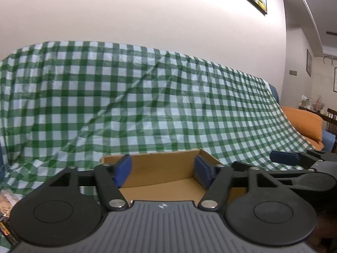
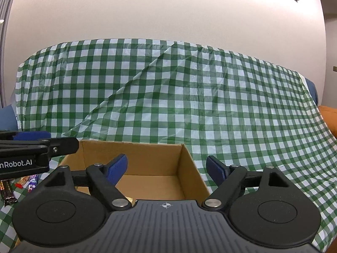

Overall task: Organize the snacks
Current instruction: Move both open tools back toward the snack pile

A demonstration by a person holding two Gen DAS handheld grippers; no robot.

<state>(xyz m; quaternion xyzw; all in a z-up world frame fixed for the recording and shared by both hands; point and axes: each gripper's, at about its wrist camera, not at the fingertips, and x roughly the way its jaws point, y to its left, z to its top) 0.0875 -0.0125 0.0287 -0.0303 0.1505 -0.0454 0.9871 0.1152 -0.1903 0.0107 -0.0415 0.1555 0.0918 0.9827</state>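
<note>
At far left we see the loose snack packets [image 2: 12, 186] lying on the checked cloth of the desk [image 2: 273, 168], left of and well apart from the cardboard box [image 2: 134, 158]. Next our left hand-held gripper [image 1: 163, 171] hangs wide open and empty over the box. Rightmost, the right hand-held gripper [image 2: 167, 169] gapes empty; the left is nearer the packets, we judge.

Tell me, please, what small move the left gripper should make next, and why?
Probably swing the left gripper left toward the wrapped snacks on the checked cloth. Its jaws stand open with nothing between them, it hovers at the cardboard box, and those snacks lie outside the box.
</note>
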